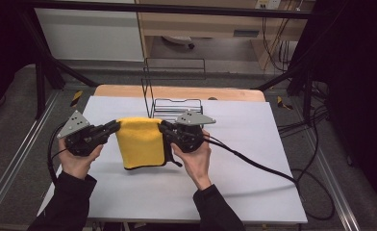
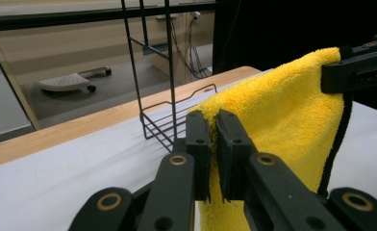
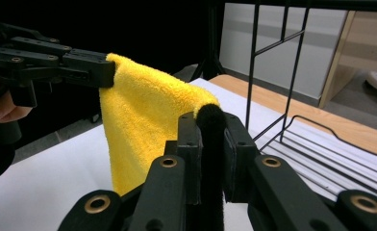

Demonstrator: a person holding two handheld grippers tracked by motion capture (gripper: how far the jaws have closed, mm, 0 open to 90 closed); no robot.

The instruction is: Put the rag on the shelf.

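Note:
A yellow cloth (image 1: 141, 142) with a black trim hangs folded between my two grippers, its lower edge near the white table (image 1: 254, 159). My left gripper (image 1: 115, 126) is shut on the cloth's upper left corner; in the left gripper view the yellow cloth (image 2: 278, 115) is pinched between its jaws at the left gripper (image 2: 214, 132). My right gripper (image 1: 163, 128) is shut on the upper right corner, where the black trim sits between the jaws of the right gripper (image 3: 210, 126). The yellow cloth (image 3: 143, 120) stretches across to the other gripper (image 3: 81, 65).
A black wire rack (image 1: 174, 96) stands just behind the cloth at the middle of the table's far side. A wooden strip (image 1: 177, 91) edges the table's far side. Cables (image 1: 254, 163) trail right across the table from the right gripper.

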